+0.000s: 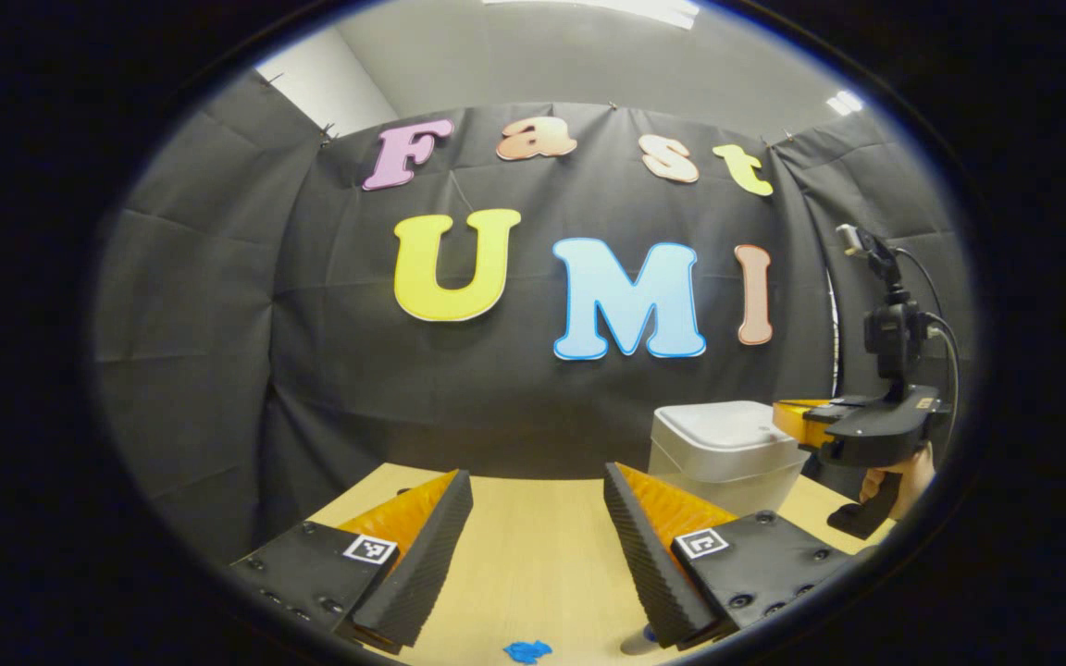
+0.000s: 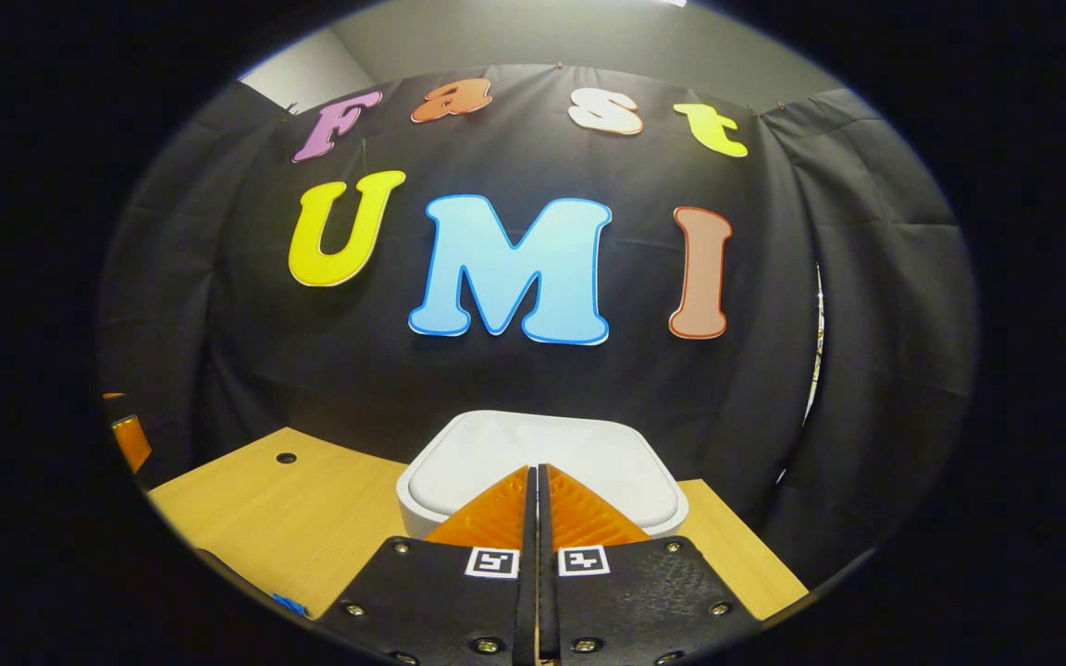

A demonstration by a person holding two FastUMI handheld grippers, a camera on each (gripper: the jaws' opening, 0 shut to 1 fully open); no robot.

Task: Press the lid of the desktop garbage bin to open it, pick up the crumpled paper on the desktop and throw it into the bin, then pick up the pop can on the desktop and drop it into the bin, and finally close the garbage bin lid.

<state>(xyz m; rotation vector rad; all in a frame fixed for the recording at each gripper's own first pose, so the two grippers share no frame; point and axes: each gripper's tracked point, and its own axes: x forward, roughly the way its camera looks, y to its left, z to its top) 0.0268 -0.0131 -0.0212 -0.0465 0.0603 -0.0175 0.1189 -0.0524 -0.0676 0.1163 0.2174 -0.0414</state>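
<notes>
With the right gripper (image 2: 536, 490) held closed, its jaws pressed together with nothing between them, the tips sit over the near edge of the bin's lid (image 2: 542, 458); contact cannot be confirmed from the right gripper view, but the pose fits a press. In the left gripper view that gripper is to the right, beside and slightly above the bin (image 1: 727, 458), held by a hand (image 1: 903, 481). The left gripper (image 1: 538, 546) hangs above the table (image 1: 533, 555) with jaws wide apart and empty, well short of the bin. Lid lies flat and closed in both views. Judgement: task is at step one, lid not yet opened; paper, can and final closing all remain. Alternatively this could be the last press, but the bin's inside is hidden, so I cannot tell. Near the left gripper, at the bottom of its view, a small blue scrap (image 1: 527, 651) lies on the table, and a rounded object (image 1: 637, 640) is partly hidden under the right-hand finger; possibly the can, too little visible to say. Count: grippers 2; bin 1; lid 1; blue scrap 1; unidentified rounded object 1; one small hole (image 2: 286, 458) in the table; crumpled paper not identified.
</notes>
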